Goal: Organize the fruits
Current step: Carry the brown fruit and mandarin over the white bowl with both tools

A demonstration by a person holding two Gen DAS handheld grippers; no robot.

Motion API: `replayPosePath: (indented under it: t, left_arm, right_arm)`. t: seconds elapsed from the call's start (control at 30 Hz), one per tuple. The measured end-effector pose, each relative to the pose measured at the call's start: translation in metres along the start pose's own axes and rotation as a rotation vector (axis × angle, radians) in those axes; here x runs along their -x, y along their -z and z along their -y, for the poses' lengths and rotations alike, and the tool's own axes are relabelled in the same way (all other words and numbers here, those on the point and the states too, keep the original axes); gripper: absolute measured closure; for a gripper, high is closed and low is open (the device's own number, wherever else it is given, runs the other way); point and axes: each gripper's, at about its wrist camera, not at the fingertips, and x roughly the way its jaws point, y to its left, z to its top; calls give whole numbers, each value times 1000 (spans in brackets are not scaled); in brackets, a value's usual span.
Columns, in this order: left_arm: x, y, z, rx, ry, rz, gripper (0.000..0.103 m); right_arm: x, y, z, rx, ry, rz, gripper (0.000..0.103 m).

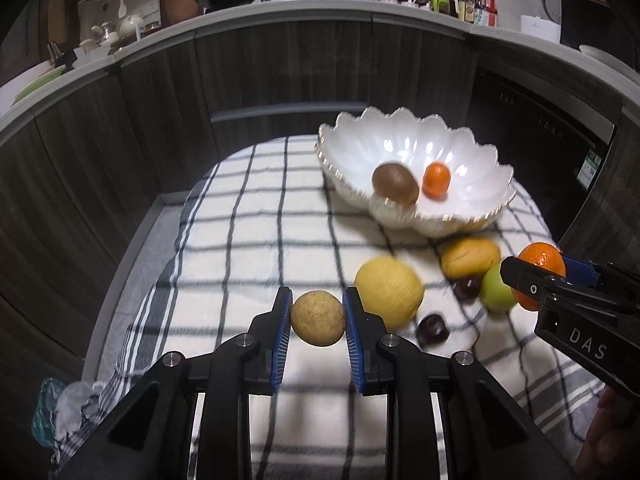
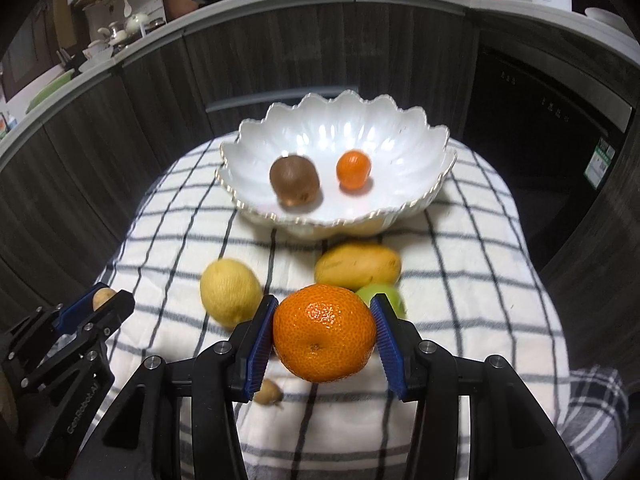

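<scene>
A: Any writing u can read?

B: "DAS" in white on the right gripper (image 1: pixel 538 276) body, seen from the left cam. "GenRobot.AI" on the side of the left gripper (image 2: pixel 105 297), seen from the right cam, tilted, last letters soft. Green label (image 2: pixel 603 161) on the dark appliance at right, text too small. Bottle labels on the back counter also unreadable.

A: Grippers?

B: Left one clenched on a small speckled tan fruit (image 1: pixel 318 318), blue pads pressed to both sides. Right one grasping a big mandarin (image 2: pixel 325 333), pads tight on it.

A: Rest of the fruit?

B: White scalloped bowl (image 2: pixel 400 132) on the checked cloth (image 2: pixel 168 216) holds a brown kiwi (image 2: pixel 295 180) and a small orange (image 2: pixel 353 170), apart from each other. In front of the bowl on the cloth: lemon (image 2: pixel 230 290), mango (image 2: pixel 358 267), green apple (image 2: pixel 386 294) mostly hidden behind the mandarin and pad. Two dark cherries (image 1: pixel 432 329) show only in the left cam, blurred. Small brown fruit (image 2: pixel 267 392) under the right gripper, half hidden, can't tell what it is.
</scene>
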Motion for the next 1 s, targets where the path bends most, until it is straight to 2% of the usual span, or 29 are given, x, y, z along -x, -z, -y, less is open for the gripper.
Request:
replayPosePath:
  t: [0.23,0.47,0.8,1.0]
  left_arm:
    - [-4,-37,10,-11,19,64,77]
    - [-24,-72,20,-28,50,86,77]
    - [-71,-120,36,-54,92,84,77]
    - [-104,-131,44,-75,117,48,77]
  right_arm:
    - [2,-34,14,1,23,64,54]
    - [-6,-64,27,13,38,104,54]
    - [-44,-101,40,22,51,80,54]
    - [-73,-110,46,25,54,36,54]
